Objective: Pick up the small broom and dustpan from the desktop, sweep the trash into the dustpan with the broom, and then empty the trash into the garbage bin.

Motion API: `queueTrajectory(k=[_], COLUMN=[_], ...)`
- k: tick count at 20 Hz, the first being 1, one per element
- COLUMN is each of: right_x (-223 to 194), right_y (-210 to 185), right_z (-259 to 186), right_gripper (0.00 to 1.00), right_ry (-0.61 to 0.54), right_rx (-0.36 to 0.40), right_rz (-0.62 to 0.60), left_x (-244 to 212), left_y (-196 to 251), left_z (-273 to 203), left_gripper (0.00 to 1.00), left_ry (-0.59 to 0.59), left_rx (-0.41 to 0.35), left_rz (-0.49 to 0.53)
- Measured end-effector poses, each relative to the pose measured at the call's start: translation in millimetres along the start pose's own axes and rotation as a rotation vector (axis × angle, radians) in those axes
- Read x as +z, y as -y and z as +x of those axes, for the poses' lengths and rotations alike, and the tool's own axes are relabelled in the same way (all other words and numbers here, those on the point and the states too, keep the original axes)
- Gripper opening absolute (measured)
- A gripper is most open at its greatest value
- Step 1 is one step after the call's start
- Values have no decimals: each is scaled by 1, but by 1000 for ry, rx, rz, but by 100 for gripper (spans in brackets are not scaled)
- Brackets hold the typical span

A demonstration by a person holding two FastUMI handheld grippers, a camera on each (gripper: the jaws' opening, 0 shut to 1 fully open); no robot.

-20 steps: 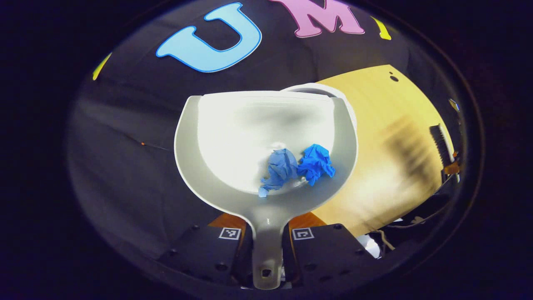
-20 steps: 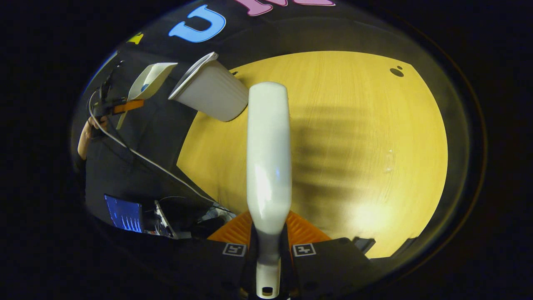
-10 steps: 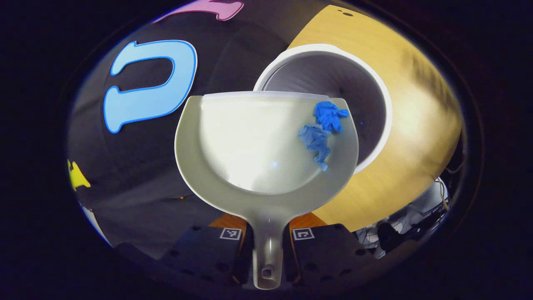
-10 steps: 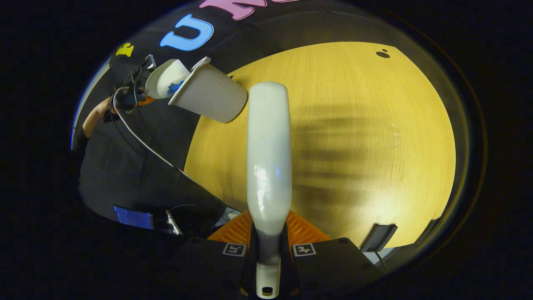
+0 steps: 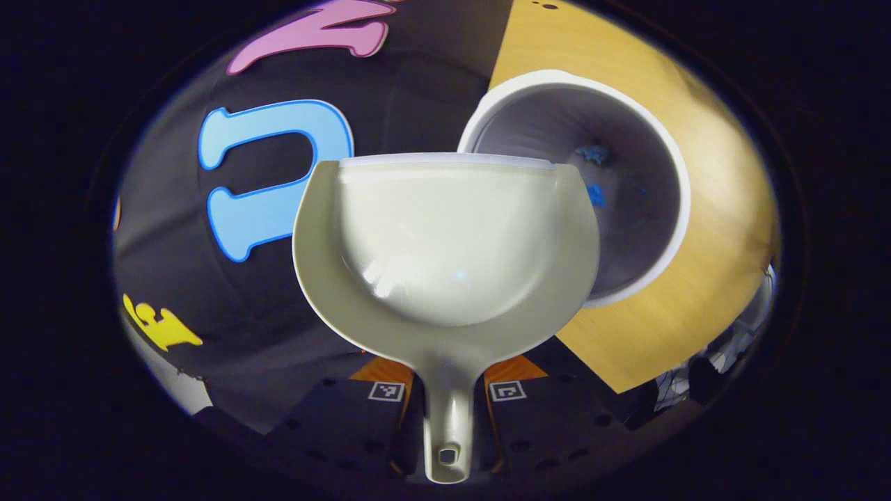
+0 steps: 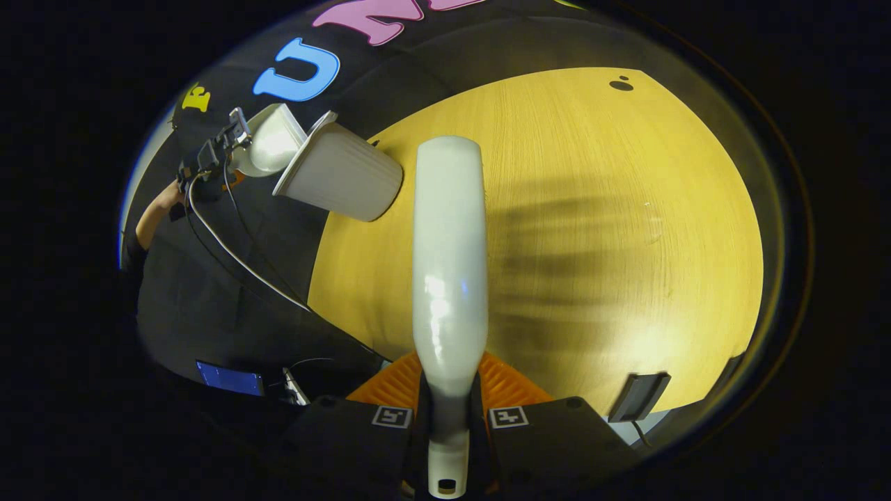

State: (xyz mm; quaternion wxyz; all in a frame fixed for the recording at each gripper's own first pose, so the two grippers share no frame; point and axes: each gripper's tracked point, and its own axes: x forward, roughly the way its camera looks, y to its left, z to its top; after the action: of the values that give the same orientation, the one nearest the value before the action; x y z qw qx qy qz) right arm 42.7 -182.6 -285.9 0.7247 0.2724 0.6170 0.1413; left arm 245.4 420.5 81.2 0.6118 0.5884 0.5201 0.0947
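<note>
Left gripper [image 5: 446,400]: its two fingers pinch the dustpan's handle from both sides at the bottom of the left gripper view.
Dustpan [image 5: 445,243]: pale, held out ahead of the left gripper with its handle toward the camera; its scoop is bare inside. Its far right edge overlaps the garbage bin's rim. In the right gripper view it shows at far left [image 6: 268,142], tipped against the mouth of the bin, with a hand [image 6: 156,212] behind it.
Garbage bin [image 5: 661,160]: white and round, standing on the bench at its left edge, just right of and beyond the dustpan; its open mouth faces the left gripper's camera.
Trash [image 5: 593,154]: blue crumpled scraps lying inside the garbage bin against its inner wall; how many I cannot tell.
Right gripper [image 6: 446,403]: fingers pressed on the narrow neck of the broom's handle, one on each side.
Broom [image 6: 447,257]: its white handle runs straight away from the right gripper, above the bench; the bristles are hidden.
Bench [image 6: 626,229]: yellow wood, lit, with striped shadows right of the broom; a small dark flat object [image 6: 637,395] sits at its near right edge.
</note>
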Motion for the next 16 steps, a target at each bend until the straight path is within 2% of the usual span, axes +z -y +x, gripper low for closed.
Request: queueTrajectory(k=[2,3,5,7,8,11,13,16], right_x=[12,19,34,45,51,61,62,61], right_y=[6,7,14,26,30,38,42,44], right_z=[-4,-6,-7,-9,-10,-8,-5,-1], right_gripper=[26,31,21,31,26,26,26,23], right_ry=[45,69,110,132,144,159,153,140], right_rx=[-18,-18,-26,-69,-86,-139,-177,-221], right_rz=[58,89,125,155,172,192,177,150], left_x=[12,18,34,55,70,117,146,169], left_y=[9,9,8,19,29,76,115,181], left_z=[-4,-5,-2,1,-6,-23,-35,-54], left_gripper=[28,28,28,28,28,28,26,28], left_ry=[78,122,234,334,385,509,548,550], left_rx=[-17,-15,54,71,39,-132,-257,-398], left_rz=[-142,-208,-341,-483,-543,-623,-632,-664])
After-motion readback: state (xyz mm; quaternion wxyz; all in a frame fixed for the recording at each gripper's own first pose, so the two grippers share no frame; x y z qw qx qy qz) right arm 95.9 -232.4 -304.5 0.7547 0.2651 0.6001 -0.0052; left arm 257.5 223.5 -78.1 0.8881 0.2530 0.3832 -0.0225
